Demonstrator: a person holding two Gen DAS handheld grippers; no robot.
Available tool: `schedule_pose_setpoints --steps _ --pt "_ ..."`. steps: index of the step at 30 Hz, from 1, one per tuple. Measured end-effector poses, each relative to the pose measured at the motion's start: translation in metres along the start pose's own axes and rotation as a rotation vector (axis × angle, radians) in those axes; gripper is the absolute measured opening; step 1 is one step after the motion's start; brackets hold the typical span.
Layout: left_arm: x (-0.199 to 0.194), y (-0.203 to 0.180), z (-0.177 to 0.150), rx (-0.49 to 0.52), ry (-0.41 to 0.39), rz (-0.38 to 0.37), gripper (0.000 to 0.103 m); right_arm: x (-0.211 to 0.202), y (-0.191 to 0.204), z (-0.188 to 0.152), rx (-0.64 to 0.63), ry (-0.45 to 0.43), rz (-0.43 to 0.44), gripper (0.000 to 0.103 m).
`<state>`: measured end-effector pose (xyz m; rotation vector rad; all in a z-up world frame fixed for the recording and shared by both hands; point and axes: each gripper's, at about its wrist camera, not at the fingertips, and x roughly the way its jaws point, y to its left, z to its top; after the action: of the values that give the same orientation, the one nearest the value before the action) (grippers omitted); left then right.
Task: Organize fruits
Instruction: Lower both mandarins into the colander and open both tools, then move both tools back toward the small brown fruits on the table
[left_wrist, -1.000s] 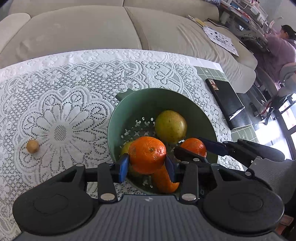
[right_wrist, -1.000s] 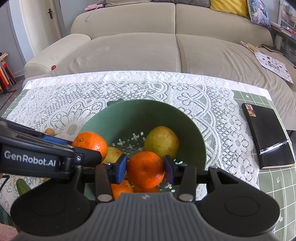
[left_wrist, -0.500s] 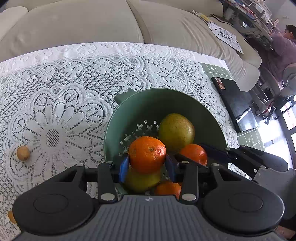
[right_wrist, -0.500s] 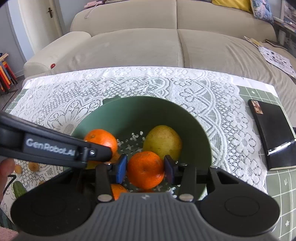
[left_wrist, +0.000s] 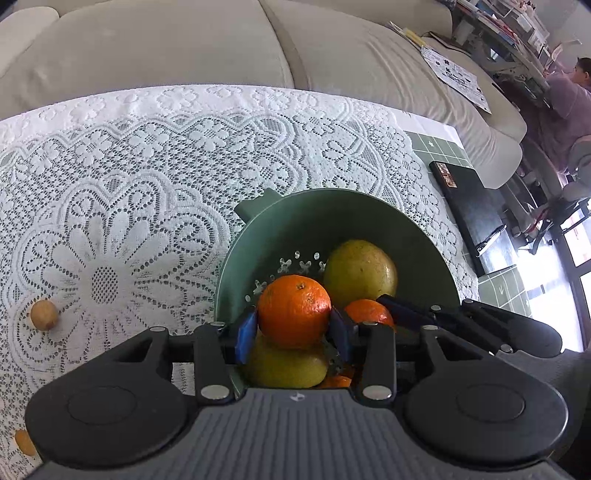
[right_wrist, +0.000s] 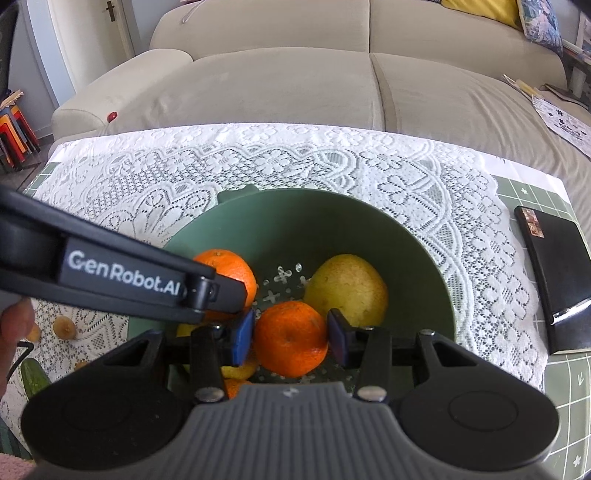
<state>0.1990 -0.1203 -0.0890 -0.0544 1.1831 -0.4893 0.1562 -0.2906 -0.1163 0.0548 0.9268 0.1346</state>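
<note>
Orange fruit is filling both tongs: left gripper (left_wrist: 293, 334) and right gripper (right_wrist: 290, 336) are each clamping a tangerine, now sinking lower over the green colander (right_wrist: 424, 266), nearing release.

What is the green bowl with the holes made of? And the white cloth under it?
The green bowl looks like matte plastic: one even colour, dull sheen, punched drain holes. The white cloth looks like lace, probably cotton or a synthetic: an openwork flower pattern with the table showing through.
</note>
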Motion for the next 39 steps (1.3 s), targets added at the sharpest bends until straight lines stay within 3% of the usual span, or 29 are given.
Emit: schedule_pose_setpoints --steps 13,21,29,39 --pt "-0.021 -0.001 -0.004 0.014 -0.029 -0.007 0.049 -0.003 0.002 0.001 0.014 0.016 -0.017 0.042" --pt "-0.056 0.0 -0.014 0.038 -0.088 0.031 0.051 -0.022 0.01 0.006 0.005 -0.031 -0.033 0.055" --pt "-0.093 0.011 -0.032 0.048 -0.135 0.083 0.051 -0.046 0.026 0.003 0.028 -0.051 -0.022 0.077" --pt "-0.12 0.029 -0.057 0.03 -0.145 0.141 0.053 -0.067 0.052 -0.006 0.042 -0.044 0.033 0.086"
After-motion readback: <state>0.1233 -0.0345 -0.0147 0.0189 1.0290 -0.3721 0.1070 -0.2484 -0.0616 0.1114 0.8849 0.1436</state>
